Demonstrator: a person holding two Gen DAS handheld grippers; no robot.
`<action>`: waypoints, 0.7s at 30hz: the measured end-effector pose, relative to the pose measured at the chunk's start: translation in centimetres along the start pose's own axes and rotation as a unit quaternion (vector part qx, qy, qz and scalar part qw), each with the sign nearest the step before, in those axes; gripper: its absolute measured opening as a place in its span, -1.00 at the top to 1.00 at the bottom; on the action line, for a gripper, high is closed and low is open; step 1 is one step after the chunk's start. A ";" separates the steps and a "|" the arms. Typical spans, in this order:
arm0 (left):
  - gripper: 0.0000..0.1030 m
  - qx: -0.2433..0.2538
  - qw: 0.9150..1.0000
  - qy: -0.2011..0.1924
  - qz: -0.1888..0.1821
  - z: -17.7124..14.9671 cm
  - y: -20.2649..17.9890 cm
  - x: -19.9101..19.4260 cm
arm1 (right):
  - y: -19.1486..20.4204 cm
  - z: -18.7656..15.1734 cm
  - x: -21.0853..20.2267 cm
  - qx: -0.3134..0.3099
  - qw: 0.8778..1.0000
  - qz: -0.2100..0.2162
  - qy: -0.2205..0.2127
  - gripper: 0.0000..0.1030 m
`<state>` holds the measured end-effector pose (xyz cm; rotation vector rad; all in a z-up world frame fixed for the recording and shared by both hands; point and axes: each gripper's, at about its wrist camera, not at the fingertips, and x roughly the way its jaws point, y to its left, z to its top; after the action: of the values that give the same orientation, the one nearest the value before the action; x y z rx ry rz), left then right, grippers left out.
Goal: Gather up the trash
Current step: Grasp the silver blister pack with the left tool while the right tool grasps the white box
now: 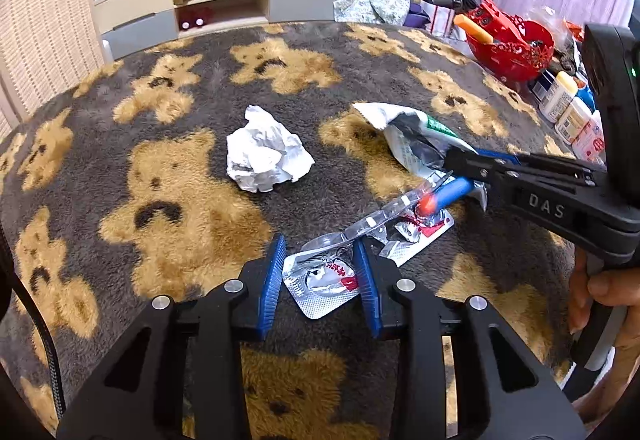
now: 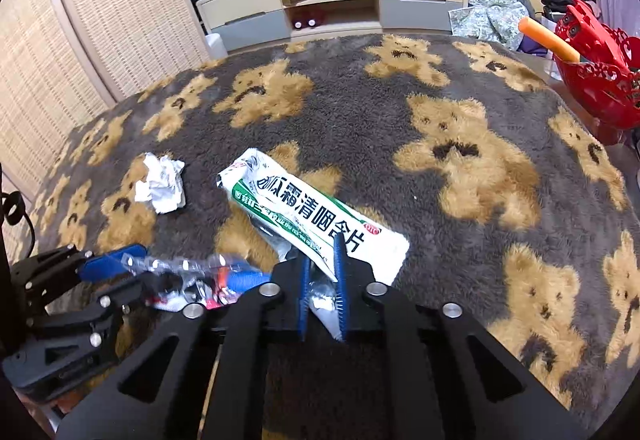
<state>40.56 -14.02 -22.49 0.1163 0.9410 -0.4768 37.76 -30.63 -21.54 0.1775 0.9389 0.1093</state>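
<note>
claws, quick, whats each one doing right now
Left claw: open, fingers either side of the blister pack, not clamped.
Right claw: closed on the white and green lozenge packet.

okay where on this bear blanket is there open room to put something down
The blanket is bare between the TV cabinet and the crumpled paper, and on the right from the lozenge packet toward the red basket. It is crowded near the left tool, around the blister pack, and the right tool.
</note>
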 end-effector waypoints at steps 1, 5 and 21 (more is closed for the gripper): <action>0.36 -0.003 1.000 -0.003 0.004 0.0 0.1 -0.3 | 0.0 -0.2 -0.2 -0.001 1.000 0.001 0.000 0.90; 0.36 -0.011 1.000 -0.016 0.021 0.0 0.5 -1.9 | 0.6 -0.7 -1.1 -0.007 1.000 0.009 0.004 0.91; 0.36 -0.034 0.994 -0.032 0.096 -3.2 2.3 -9.1 | 2.8 -4.9 -7.0 -0.018 0.999 0.030 0.007 0.92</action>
<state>34.66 -7.93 -17.38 0.1276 0.8717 -0.2680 29.68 -28.58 -18.26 0.1708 0.9447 0.1828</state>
